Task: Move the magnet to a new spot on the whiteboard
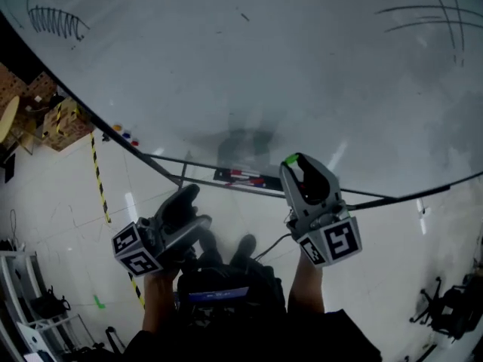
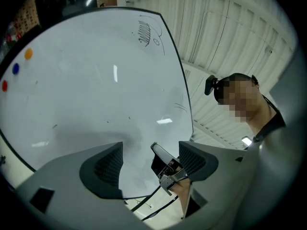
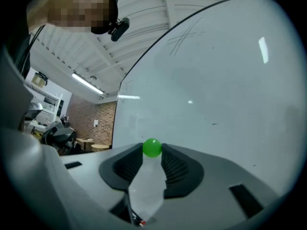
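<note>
Right gripper view: green magnet (image 3: pixel 152 147) pinched between right gripper (image 3: pixel 152 153) fingers, by the whiteboard (image 3: pixel 216 80) lower edge; board contact unclear. Pickup looks done, placing at a new spot remains. Left gripper (image 2: pixel 150 150) fingers wide, empty.

Pale floor (image 1: pixel 60 202) crossed by yellow-black tape (image 1: pixel 99 183); brick wall (image 3: pixel 96 121) behind round tables (image 3: pixel 82 141); strip light (image 3: pixel 86 84) on ribbed ceiling (image 3: pixel 148 8).
</note>
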The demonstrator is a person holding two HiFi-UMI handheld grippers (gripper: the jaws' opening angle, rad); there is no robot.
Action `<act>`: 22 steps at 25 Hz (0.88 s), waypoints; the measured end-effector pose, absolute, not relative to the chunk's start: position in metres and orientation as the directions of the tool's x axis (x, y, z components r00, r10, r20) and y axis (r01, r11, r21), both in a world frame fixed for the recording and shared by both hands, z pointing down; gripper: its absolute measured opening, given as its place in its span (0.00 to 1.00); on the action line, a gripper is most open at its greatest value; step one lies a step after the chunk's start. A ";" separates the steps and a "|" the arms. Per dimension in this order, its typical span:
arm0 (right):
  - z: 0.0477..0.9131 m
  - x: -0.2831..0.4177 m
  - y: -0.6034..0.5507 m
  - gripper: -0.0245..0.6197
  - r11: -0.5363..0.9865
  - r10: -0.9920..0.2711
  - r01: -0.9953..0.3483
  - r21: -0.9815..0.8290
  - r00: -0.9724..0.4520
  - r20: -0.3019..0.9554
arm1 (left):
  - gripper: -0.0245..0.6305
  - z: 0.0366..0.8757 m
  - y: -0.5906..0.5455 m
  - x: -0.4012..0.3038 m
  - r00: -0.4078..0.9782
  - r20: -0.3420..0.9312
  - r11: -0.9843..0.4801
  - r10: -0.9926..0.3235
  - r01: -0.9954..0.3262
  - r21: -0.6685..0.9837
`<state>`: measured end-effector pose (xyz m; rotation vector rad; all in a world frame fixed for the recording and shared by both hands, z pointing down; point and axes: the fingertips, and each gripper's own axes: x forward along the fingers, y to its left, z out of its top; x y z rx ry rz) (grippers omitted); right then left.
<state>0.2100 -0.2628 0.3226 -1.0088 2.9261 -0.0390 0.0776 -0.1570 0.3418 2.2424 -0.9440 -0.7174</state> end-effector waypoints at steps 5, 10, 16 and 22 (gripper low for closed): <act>0.330 0.167 -0.250 0.27 0.836 -0.548 -0.547 -0.048 -0.836 -0.021 | 0.59 0.340 -0.126 0.036 0.508 -0.253 -0.519 -0.824 -0.494 0.697; 0.329 0.106 -0.218 0.27 0.869 -0.494 -0.494 -0.021 -0.869 -0.008 | 0.59 0.343 -0.083 -0.027 0.416 -0.284 -0.483 -0.864 -0.521 0.704; 0.325 -0.005 -0.135 0.27 0.872 -0.489 -0.489 0.035 -0.872 0.020 | 0.59 0.343 0.014 -0.138 0.373 -0.342 -0.500 -0.863 -0.522 0.691; 0.322 -0.103 -0.071 0.27 0.865 -0.498 -0.491 0.102 -0.865 0.061 | 0.59 0.344 0.096 -0.239 0.334 -0.370 -0.498 -0.867 -0.536 0.682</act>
